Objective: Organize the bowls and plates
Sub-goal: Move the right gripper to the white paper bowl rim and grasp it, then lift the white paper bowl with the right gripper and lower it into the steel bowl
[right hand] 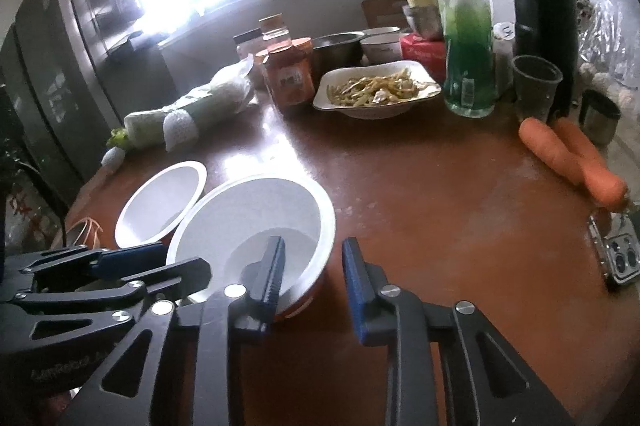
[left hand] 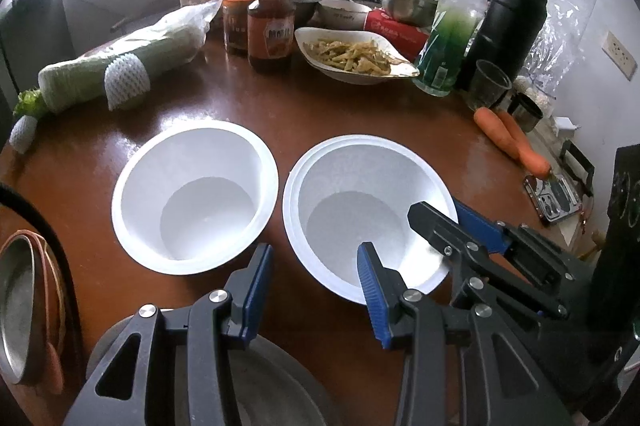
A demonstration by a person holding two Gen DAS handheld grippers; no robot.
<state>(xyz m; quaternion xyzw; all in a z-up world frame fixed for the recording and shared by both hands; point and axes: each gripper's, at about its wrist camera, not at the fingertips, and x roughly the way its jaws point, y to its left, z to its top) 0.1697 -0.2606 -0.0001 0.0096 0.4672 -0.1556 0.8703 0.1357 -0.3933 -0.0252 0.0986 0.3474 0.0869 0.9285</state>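
Two white paper bowls stand side by side on the brown table. The left bowl [left hand: 195, 195] [right hand: 161, 203] is single. The right bowl [left hand: 368, 214] [right hand: 256, 226] shows a doubled rim, like a nested stack. My left gripper [left hand: 316, 262] is open, its right finger over the right bowl's near rim, its left finger in the gap between the bowls. My right gripper [right hand: 314, 258] [left hand: 440, 209] is open and straddles the right bowl's right rim, one finger inside, one outside. A white plate of food [left hand: 352, 53] [right hand: 376, 89] sits farther back.
Behind stand a sauce bottle [left hand: 270, 21], jars, metal bowls [left hand: 408, 1], a green drink bottle [left hand: 452, 33], a black thermos [left hand: 508, 21] and a plastic cup [left hand: 490, 83]. Wrapped vegetables [left hand: 120, 65] lie left, carrots [left hand: 512, 139] and a phone [left hand: 554, 199] right. Metal plates [left hand: 18, 310] are at near left.
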